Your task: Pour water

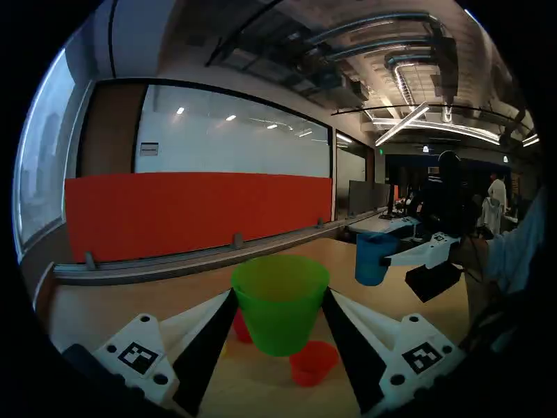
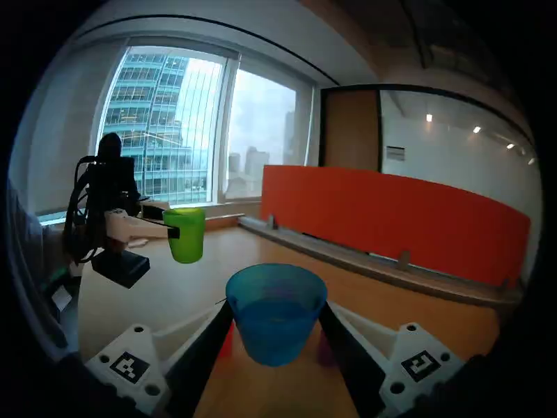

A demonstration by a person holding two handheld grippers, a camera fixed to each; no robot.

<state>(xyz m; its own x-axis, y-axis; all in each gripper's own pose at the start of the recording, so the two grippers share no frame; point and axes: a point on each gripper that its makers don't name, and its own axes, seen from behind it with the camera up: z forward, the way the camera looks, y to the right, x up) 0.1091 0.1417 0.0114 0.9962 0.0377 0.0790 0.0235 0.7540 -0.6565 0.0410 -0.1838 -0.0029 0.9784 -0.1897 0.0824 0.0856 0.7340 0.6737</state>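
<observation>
— Where are the cups?
— The green cup is upright above the wooden table, with both fingers of the left gripper pressed on its sides. The blue cup is clamped the same way in the right gripper, well apart from the green one.
— And around them?
— A small red cup stands on the table just below the green cup. An orange partition runs behind.

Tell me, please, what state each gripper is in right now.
Left gripper: closed, holding the green cup.
Right gripper: closed, holding the blue cup.
</observation>
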